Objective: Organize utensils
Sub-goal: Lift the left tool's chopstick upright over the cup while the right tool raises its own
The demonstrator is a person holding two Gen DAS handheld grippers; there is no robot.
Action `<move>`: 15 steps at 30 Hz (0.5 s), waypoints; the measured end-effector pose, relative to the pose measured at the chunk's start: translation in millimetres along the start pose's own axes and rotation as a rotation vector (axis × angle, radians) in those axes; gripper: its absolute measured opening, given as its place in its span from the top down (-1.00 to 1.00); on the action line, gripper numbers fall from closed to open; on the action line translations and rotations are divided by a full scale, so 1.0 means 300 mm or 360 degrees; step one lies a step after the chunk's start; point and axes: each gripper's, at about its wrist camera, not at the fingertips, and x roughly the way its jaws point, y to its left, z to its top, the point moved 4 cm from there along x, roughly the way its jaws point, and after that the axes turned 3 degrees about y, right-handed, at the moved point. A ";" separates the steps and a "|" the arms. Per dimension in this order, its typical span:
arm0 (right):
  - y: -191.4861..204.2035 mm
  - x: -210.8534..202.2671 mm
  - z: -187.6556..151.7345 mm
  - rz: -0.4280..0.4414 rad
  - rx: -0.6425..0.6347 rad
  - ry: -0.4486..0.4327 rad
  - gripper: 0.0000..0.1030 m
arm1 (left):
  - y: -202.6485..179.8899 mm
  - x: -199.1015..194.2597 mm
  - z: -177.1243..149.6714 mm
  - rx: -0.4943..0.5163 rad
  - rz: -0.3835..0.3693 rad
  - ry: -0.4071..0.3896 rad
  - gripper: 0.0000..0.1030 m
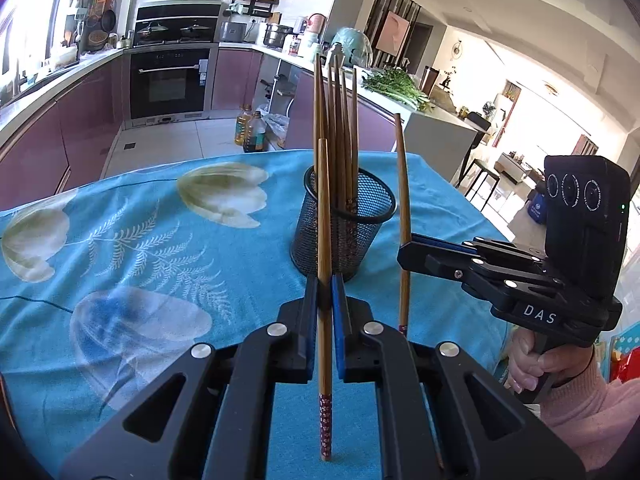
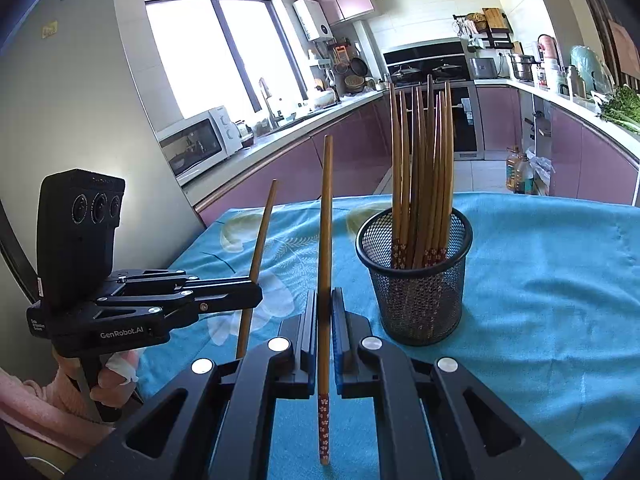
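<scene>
A black mesh cup [image 1: 344, 220] [image 2: 416, 280] stands on the teal flowered tablecloth [image 1: 160, 240] and holds several brown chopsticks, upright. My left gripper [image 1: 325, 284] [image 2: 256, 292] is shut on one chopstick [image 1: 323, 200] [image 2: 262, 232], held upright just in front of the cup, patterned end down. My right gripper [image 1: 406, 248] [image 2: 324, 300] is shut on another chopstick [image 1: 402, 168] [image 2: 326, 208], also upright, beside the cup. Both held sticks hang above the cloth, outside the cup.
A person's hands in pink sleeves [image 1: 580, 404] [image 2: 60, 400] grip the handles. The table's far edge [image 1: 248, 154] drops to a tiled floor with oil bottles [image 1: 252, 130]. Purple kitchen cabinets [image 2: 312, 168] and a counter with greens [image 1: 396, 86] lie beyond.
</scene>
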 end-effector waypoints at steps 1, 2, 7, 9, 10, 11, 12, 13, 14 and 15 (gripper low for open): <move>-0.002 -0.005 0.002 0.0000 0.0000 -0.0008 0.89 | -0.001 -0.003 0.002 -0.0001 -0.0002 -0.0003 0.85; -0.001 -0.007 0.004 -0.0001 -0.0001 -0.0014 0.89 | -0.002 -0.007 0.004 -0.0001 -0.0006 -0.0008 0.85; -0.006 -0.023 0.018 -0.0010 -0.0002 -0.0039 0.89 | -0.006 -0.023 0.015 0.0004 -0.0017 -0.0032 0.85; -0.007 -0.026 0.021 -0.0009 -0.0002 -0.0047 0.89 | -0.010 -0.028 0.018 0.0005 -0.0018 -0.0039 0.85; -0.005 -0.028 0.025 -0.0011 -0.0004 -0.0052 0.89 | -0.012 -0.031 0.020 0.0006 -0.0022 -0.0043 0.85; -0.006 -0.030 0.026 -0.0011 -0.0005 -0.0055 0.89 | -0.015 -0.034 0.022 0.0007 -0.0024 -0.0046 0.85; -0.008 -0.033 0.028 -0.0012 -0.0005 -0.0059 0.89 | -0.017 -0.038 0.023 0.0009 -0.0024 -0.0052 0.85; -0.007 -0.034 0.030 -0.0013 -0.0005 -0.0062 0.89 | -0.018 -0.039 0.025 0.0011 -0.0025 -0.0057 0.85; -0.008 -0.036 0.033 -0.0015 -0.0006 -0.0066 0.89 | -0.020 -0.042 0.028 0.0013 -0.0027 -0.0061 0.85; -0.010 -0.038 0.035 -0.0016 -0.0007 -0.0071 0.89 | -0.022 -0.046 0.030 0.0014 -0.0028 -0.0068 0.85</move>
